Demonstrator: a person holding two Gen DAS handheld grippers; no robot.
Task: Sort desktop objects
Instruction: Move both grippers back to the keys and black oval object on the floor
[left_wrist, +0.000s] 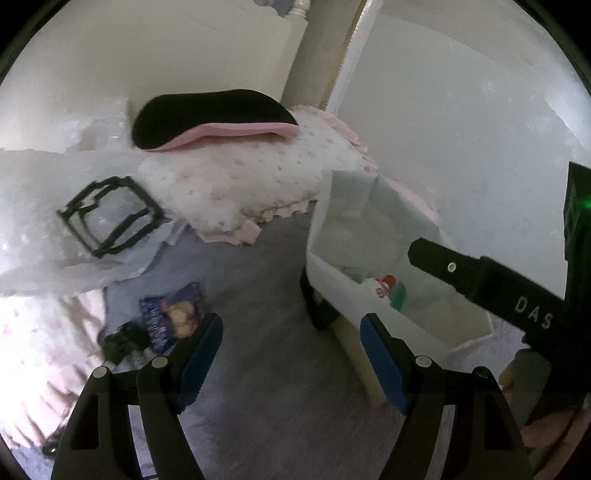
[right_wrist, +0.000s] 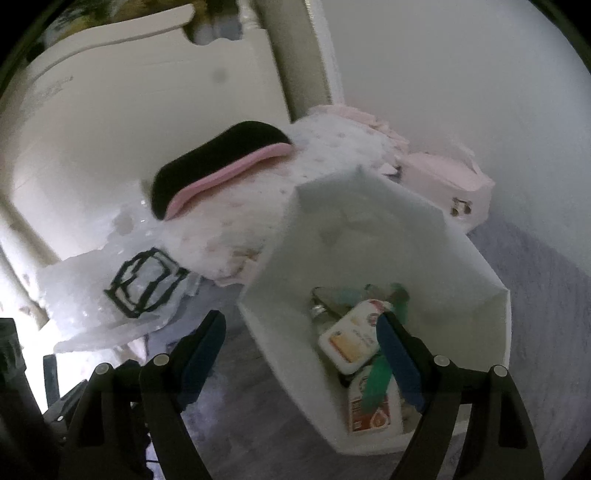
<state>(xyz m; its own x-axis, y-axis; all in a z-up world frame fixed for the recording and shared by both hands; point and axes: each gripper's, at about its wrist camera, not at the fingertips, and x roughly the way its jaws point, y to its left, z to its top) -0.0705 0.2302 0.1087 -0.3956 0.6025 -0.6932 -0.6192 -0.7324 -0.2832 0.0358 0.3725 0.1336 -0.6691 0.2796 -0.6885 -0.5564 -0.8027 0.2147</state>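
Observation:
In the right wrist view my right gripper (right_wrist: 303, 332) stands open with nothing between its pads, straddling the near left rim of a white box (right_wrist: 461, 258). Inside the box lie a white packet with an orange label (right_wrist: 351, 343), a second white packet (right_wrist: 369, 410) and a green strip (right_wrist: 376, 380). In the left wrist view my left gripper (left_wrist: 291, 354) is open and empty over the grey surface, left of the same white box (left_wrist: 354, 291). A blue snack packet (left_wrist: 173, 317) and a small black object (left_wrist: 123, 341) lie beside its left finger.
A black and pink pad (left_wrist: 214, 114) rests on a white dotted cushion (left_wrist: 240, 177). A clear plastic bag with a black print (left_wrist: 107, 218) sits at the left. A pink case (right_wrist: 450, 181) stands behind the box. The right tool's black body (left_wrist: 480, 280) crosses over the box.

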